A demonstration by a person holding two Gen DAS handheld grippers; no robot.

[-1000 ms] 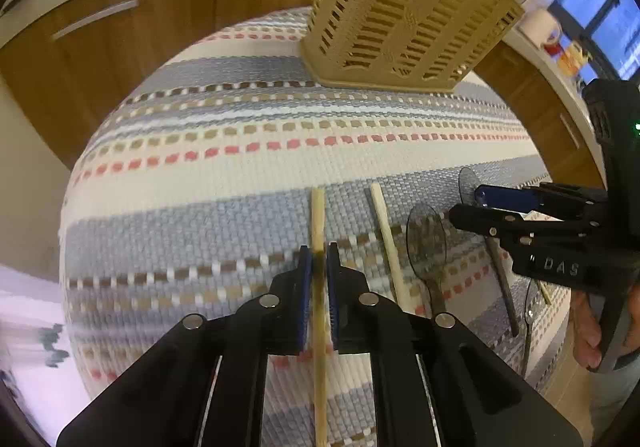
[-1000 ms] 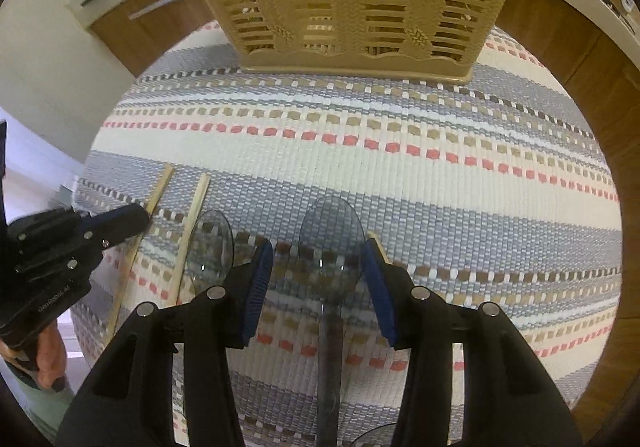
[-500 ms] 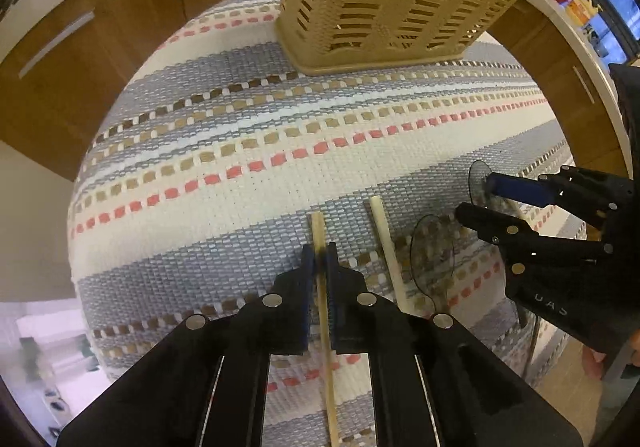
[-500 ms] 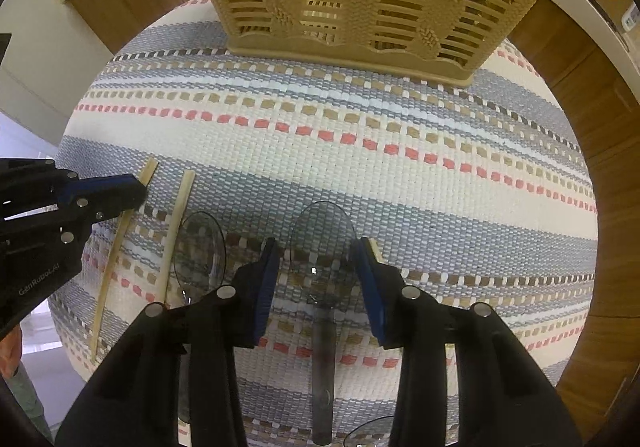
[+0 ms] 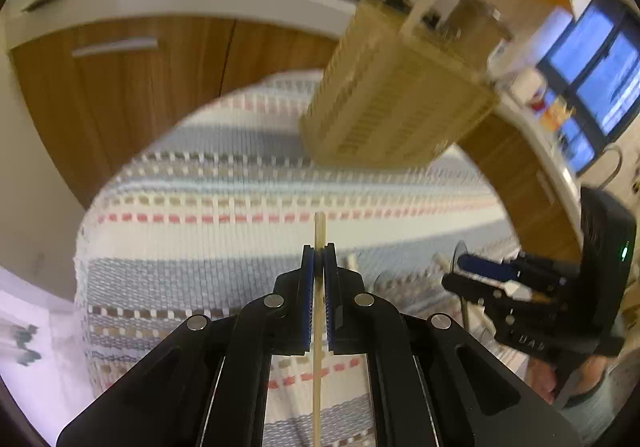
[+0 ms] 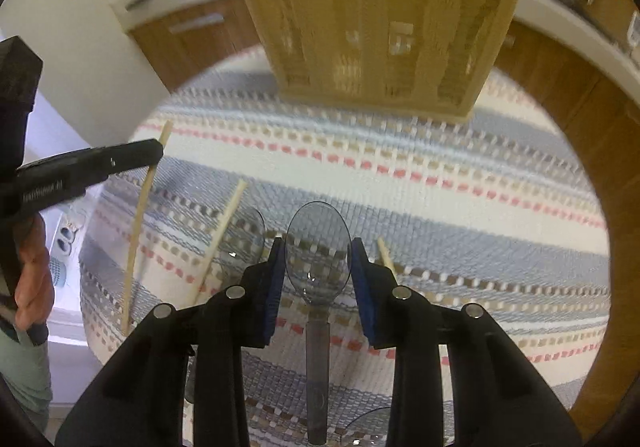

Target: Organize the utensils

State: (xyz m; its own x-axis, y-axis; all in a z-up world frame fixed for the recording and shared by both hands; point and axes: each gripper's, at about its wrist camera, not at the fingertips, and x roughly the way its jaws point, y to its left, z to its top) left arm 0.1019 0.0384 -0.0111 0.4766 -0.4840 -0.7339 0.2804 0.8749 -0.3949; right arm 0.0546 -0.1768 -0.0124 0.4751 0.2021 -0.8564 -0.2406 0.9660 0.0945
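Two grippers now carry utensils clear of the striped woven cloth [image 6: 460,183]: left gripper [image 5: 319,255] clamps a thin wooden chopstick [image 5: 319,231], right gripper [image 6: 318,259] pinches a clear plastic spoon [image 6: 318,247]; both can go to the beige slotted basket [image 6: 380,19].

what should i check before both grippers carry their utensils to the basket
1. Left gripper shut on the chopstick: ok, pads pinch it.
2. Chopstick off the cloth: ok in the right wrist view, where it hangs raised.
3. Right gripper shut on the clear spoon: ok, pads touch the bowl's sides.
4. Spoon grip security: cannot tell; it is held by the rounded bowl, so it may slip.
5. Basket upright on the striped cloth: ok.
6. Free basket compartment: cannot tell, its top opening is hidden and blurred.
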